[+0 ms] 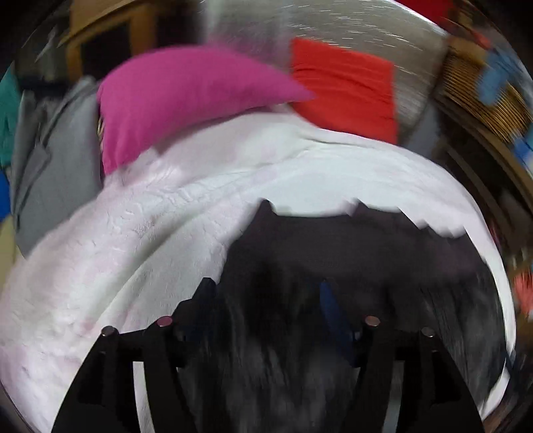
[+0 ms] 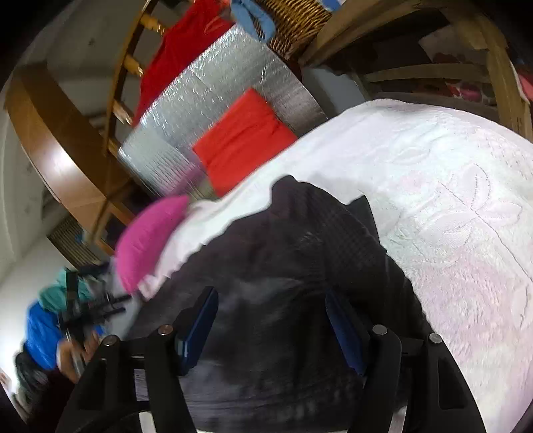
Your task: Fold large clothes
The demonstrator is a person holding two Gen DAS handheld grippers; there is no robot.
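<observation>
A dark grey-black garment (image 1: pixel 333 253) lies on a white textured bedspread (image 1: pixel 140 233). In the left wrist view the left gripper (image 1: pixel 266 296) is over the garment with its fingers apart and dark cloth between them; the view is blurred. In the right wrist view the same garment (image 2: pixel 283 253) fills the lower middle, on the bedspread (image 2: pixel 449 200). The right gripper (image 2: pixel 271 303) has its blue-padded fingers wide apart over the cloth. The left gripper (image 2: pixel 90 309) and the hand holding it show at the far left.
A magenta folded cloth (image 1: pixel 180 96) and a red folded cloth (image 1: pixel 343 86) lie beyond the garment, the red one on a silver foil mat (image 2: pixel 216 93). Grey clothing (image 1: pixel 56 173) lies left. A wooden chair (image 2: pixel 433 66) and wicker basket (image 2: pixel 296 20) stand behind.
</observation>
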